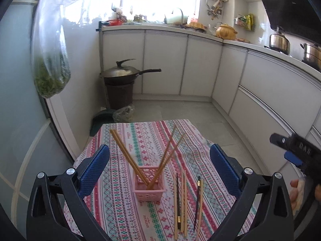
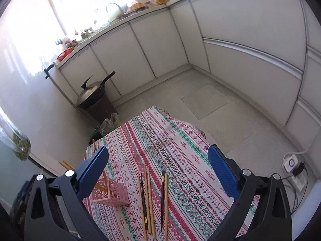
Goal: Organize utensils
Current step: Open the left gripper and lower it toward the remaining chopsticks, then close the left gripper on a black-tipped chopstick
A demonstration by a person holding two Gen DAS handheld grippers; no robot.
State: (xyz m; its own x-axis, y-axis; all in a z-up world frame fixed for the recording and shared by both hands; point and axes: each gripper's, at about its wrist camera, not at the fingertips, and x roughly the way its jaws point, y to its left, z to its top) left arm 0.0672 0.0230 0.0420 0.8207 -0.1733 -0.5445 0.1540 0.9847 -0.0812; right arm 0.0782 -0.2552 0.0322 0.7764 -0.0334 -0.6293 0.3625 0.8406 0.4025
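While chopsticks [image 1: 181, 198] lie beside the basket [image 1: 149, 182] — tablecloth's [image 2: 180, 140] far half bare.

A lidded wok [image 1: 122, 73] rests atop a brown bin [image 1: 120, 95], beside white cabinets [image 1: 164, 62]; bagged greens [image 1: 51, 76] hang left.

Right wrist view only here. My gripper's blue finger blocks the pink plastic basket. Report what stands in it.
Observer: Four wooden chopsticks stand in the pink plastic basket. Two lean left and two lean right.
Operator: Report the left gripper.
Observer: The left gripper is open and empty, and it faces the basket.
Operator: Tell me what is on the counter's far right.
Observer: A steel kettle and a steel pot stand there.
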